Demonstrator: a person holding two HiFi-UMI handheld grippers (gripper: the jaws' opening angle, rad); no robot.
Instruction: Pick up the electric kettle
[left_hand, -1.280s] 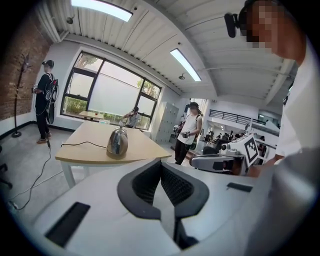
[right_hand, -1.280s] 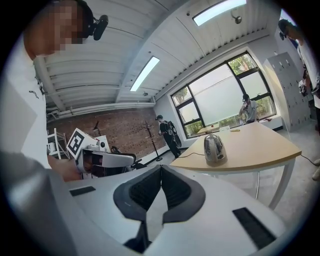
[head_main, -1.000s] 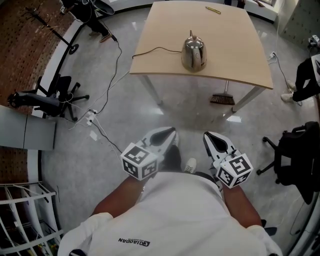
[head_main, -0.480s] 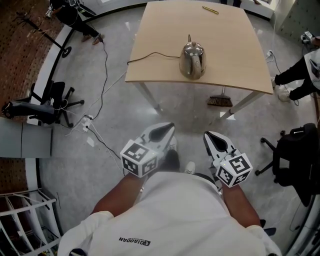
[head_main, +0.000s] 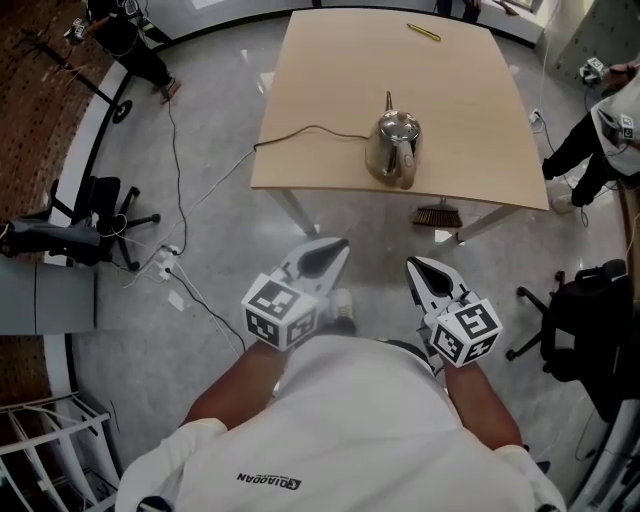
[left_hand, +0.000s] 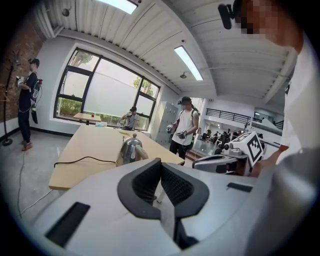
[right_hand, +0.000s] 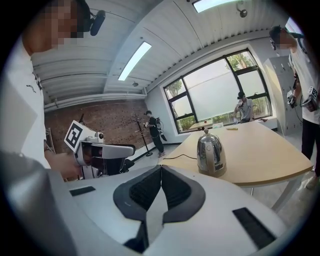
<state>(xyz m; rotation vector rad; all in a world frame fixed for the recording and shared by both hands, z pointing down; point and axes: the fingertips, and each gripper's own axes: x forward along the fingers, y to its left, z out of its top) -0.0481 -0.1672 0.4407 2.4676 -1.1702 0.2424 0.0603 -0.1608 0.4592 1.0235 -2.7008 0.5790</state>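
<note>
Jaws pressed together, left gripper (head_main: 335, 246) and right gripper (head_main: 415, 265) sit lower centre, floor (head_main: 372, 238) and table (head_main: 330, 70) edge between them and the kettle (head_main: 393, 147), its cord (head_main: 300, 133) running left

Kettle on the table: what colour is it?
A shiny silver metal electric kettle, clearest in the right gripper view.

Kettle (head_main: 394, 148) on table (head_main: 330, 90), near its front edge

table: pale wooden rectangular table (head_main: 320, 100), set on grey floor (head_main: 220, 250)
pen: thin yellow pen (head_main: 424, 32), laid near the table's far edge
brush: brown bristled brush (head_main: 437, 216), seen under the table
</note>
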